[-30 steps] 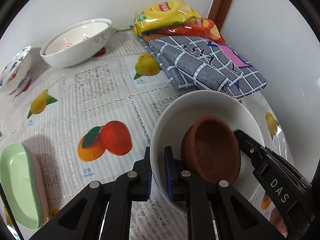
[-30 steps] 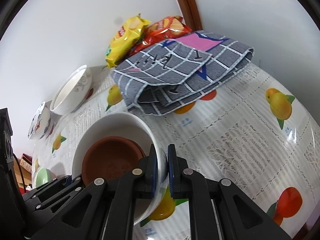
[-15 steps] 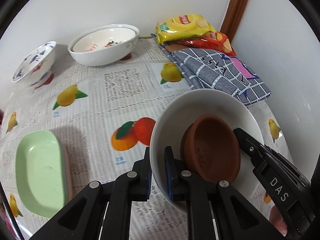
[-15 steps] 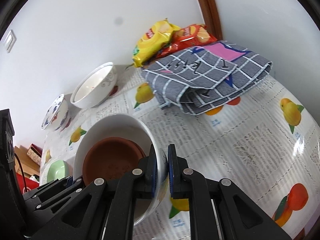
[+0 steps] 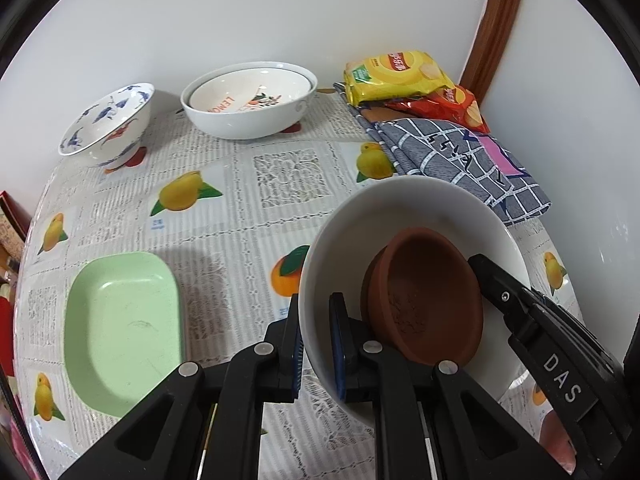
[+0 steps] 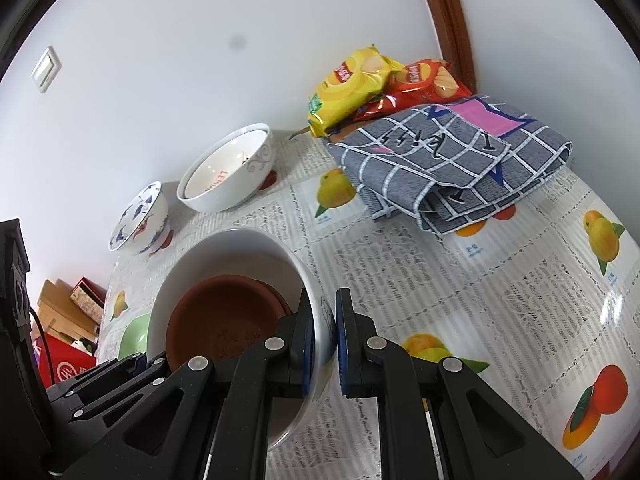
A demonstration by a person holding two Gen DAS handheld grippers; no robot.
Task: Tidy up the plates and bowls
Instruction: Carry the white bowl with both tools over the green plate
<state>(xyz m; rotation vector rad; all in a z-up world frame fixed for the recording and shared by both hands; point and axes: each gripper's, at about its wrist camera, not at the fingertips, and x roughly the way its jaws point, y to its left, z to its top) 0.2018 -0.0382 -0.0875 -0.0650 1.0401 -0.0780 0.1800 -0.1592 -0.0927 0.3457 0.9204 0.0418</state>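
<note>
I grasp the white bowl by its rim from both sides, my left gripper and my right gripper each clenched on the wall, the brown dish nested inside; the stacked white bowls, reading "LEMON", lie beyond the white bowl, nearer my left gripper; "DAS" marks my right gripper.

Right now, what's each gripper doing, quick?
Left gripper: shut on the large white ceramic bowl's rim.
Right gripper: shut on the same bowl's opposite rim.
</note>
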